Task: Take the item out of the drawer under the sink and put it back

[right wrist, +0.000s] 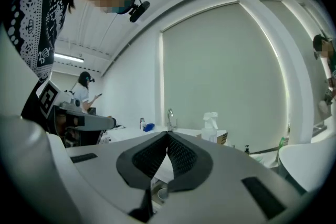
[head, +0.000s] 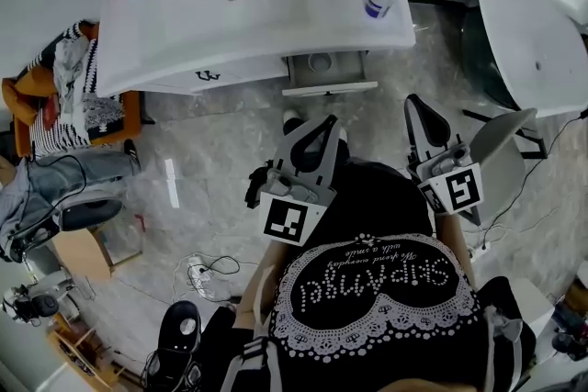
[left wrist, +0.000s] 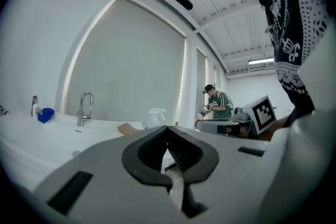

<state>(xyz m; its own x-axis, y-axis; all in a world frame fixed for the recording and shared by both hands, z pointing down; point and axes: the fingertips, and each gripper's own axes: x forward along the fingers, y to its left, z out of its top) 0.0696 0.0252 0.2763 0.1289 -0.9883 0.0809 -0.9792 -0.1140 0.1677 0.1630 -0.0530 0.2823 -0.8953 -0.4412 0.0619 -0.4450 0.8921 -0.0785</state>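
The item (head: 320,62), round and too small to identify, lies in the open drawer (head: 329,87) under the sink (head: 276,5). The left gripper (head: 319,131) and right gripper (head: 419,110) hover well short, jaws together and empty. A reach with jaws unopened would likely shove the item. The counter hides the drawer's rear.

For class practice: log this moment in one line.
drawer: open, round item inside; left gripper: shut, empty; right gripper: shut, empty
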